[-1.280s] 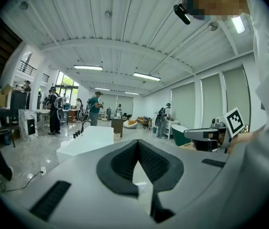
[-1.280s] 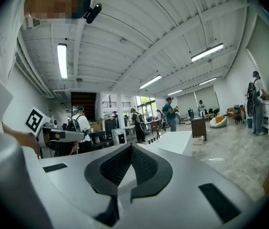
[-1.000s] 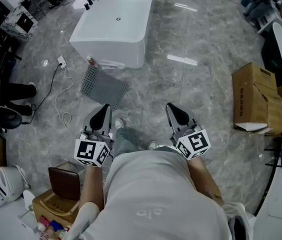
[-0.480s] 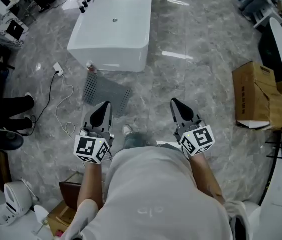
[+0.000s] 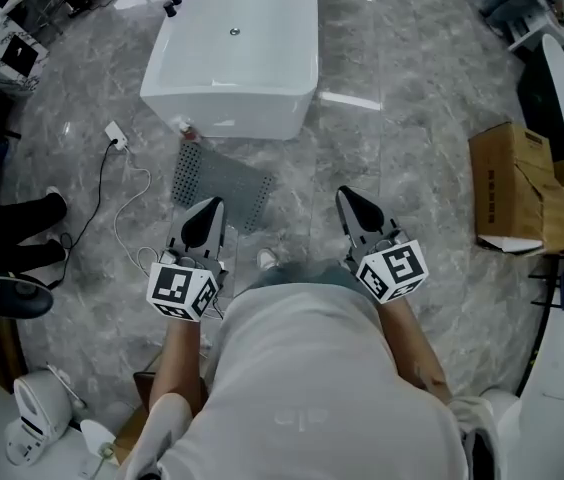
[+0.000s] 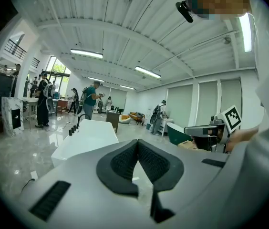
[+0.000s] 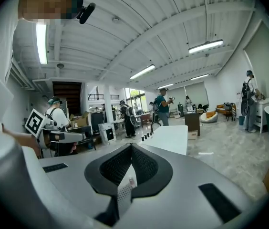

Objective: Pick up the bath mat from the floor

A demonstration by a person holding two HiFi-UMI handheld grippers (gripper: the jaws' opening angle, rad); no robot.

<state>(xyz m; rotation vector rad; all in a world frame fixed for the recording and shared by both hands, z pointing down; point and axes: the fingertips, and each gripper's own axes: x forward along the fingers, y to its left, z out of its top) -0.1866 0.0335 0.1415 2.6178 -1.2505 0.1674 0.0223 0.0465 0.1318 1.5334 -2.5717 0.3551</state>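
The bath mat [image 5: 220,181], grey and full of small holes, lies flat on the marble floor at the foot of a white bathtub [image 5: 237,58]. In the head view my left gripper [image 5: 205,215] hovers over the mat's near left corner, jaws shut and empty. My right gripper [image 5: 354,204] is held to the right of the mat, over bare floor, its jaws also shut on nothing. Both point forward, nearly level. The left gripper view shows its closed pads [image 6: 137,143] with the tub [image 6: 84,136] beyond. The right gripper view shows its closed tips [image 7: 131,147] before the tub [image 7: 173,137].
A white power strip [image 5: 115,135] and its cable lie left of the mat. Cardboard boxes [image 5: 522,188] stand at the right. A small bottle [image 5: 186,129] sits at the tub's base. Another person's legs [image 5: 24,230] are at the far left, and several people stand across the room.
I have walked toward the bathtub, so the mat and tub have slid nearer to both grippers in the head view. Both jaws have stayed shut.
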